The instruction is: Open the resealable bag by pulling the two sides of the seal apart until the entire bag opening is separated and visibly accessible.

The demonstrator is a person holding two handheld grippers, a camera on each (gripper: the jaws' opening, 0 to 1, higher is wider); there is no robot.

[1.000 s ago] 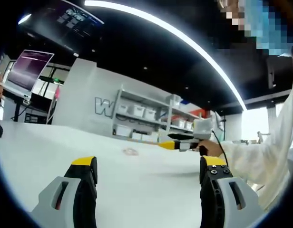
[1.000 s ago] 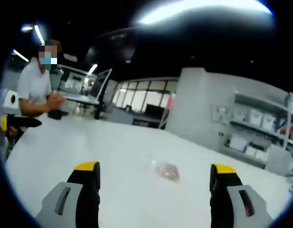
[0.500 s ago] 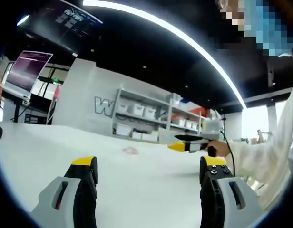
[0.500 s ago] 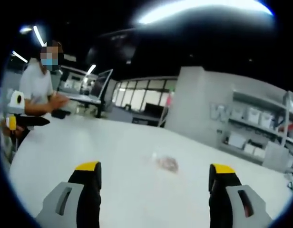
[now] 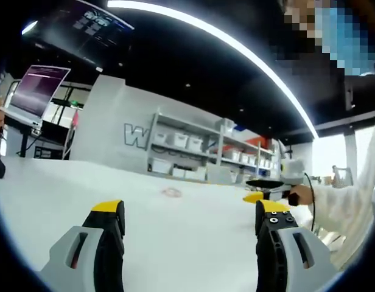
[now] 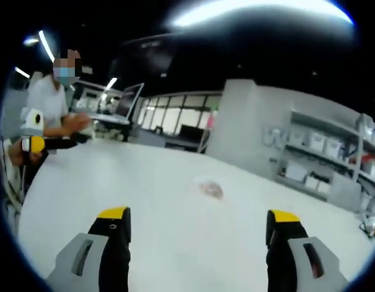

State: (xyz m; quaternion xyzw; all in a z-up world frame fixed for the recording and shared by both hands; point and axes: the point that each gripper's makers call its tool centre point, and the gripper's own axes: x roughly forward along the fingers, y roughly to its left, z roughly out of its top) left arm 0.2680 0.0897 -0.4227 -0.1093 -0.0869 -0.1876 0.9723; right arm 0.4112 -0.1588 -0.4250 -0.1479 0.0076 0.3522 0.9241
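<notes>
White table (image 5: pixel 193 225), perhaps workshop shelving (image 5: pixel 193 152)

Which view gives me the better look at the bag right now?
The right gripper view: the resealable bag lies on the white table ahead, between the open jaws of the right gripper, though blurred. In the left gripper view the bag is a smaller, fainter patch farther off.

Both grippers (image 5: pixel 190 213) (image 6: pixel 196 219) have grey-and-black jaws tipped yellow (screws dot one); white sleeve (image 5: pixel 346 204).
</notes>
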